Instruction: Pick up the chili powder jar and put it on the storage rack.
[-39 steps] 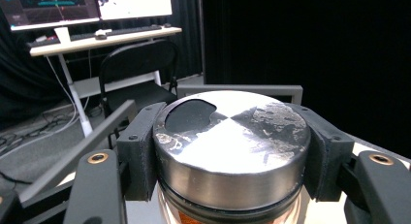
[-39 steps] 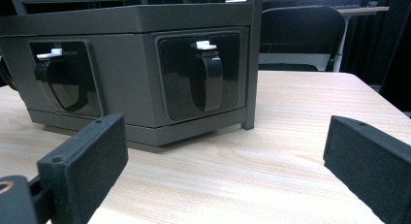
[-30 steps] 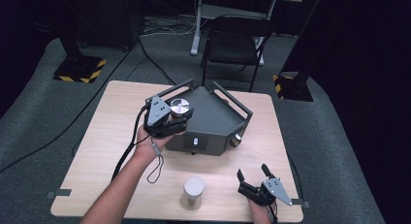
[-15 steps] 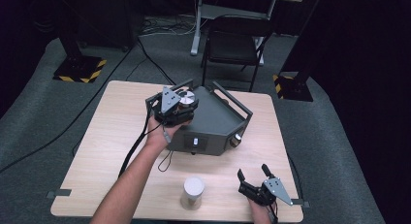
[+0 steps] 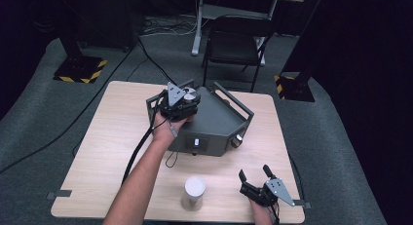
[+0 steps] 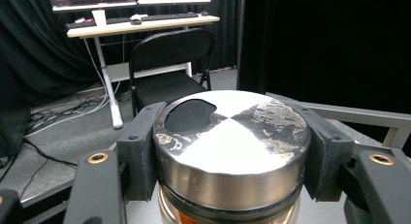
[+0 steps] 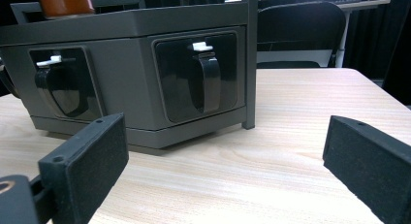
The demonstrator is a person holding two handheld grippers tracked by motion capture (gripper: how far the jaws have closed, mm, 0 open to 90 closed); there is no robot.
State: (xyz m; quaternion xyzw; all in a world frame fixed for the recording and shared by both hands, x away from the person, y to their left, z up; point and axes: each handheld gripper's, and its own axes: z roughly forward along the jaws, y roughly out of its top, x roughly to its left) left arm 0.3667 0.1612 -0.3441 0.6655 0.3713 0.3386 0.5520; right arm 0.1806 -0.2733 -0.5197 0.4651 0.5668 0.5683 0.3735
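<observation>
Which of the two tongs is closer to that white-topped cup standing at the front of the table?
The right tongs. They rest open on the table just right of the cup. The left tongs are farther back, over the grey box, clamping a metal-lidded jar.

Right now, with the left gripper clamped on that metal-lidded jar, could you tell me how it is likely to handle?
The jar's polished metal lid looks smooth, so it may slip in the left gripper, whose pads press only on the lid's rim. It seems rigid and probably fairly heavy for its size. Being round, it could roll if laid down on the grey box.
</observation>
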